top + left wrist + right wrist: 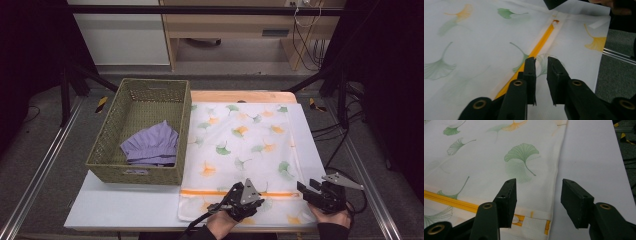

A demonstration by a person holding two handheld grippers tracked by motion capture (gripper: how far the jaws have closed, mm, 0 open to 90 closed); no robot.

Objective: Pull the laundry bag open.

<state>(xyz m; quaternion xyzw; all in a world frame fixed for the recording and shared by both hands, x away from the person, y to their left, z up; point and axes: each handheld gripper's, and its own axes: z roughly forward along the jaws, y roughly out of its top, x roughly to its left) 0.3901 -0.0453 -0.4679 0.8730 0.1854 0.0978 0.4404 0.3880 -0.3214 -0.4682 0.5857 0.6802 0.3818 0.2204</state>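
We hold our left gripper, jaws nearly together on nothing, over the laundry bag's orange zipper running lengthwise toward the pull beside our open, empty right gripper

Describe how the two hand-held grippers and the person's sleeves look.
Both grippers are black. The left gripper and right gripper each carry a grey three-cornered plate; a black cable trails from the left one. Their jaws are flat black blocks with brass-coloured rivets. The sleeves are dark.
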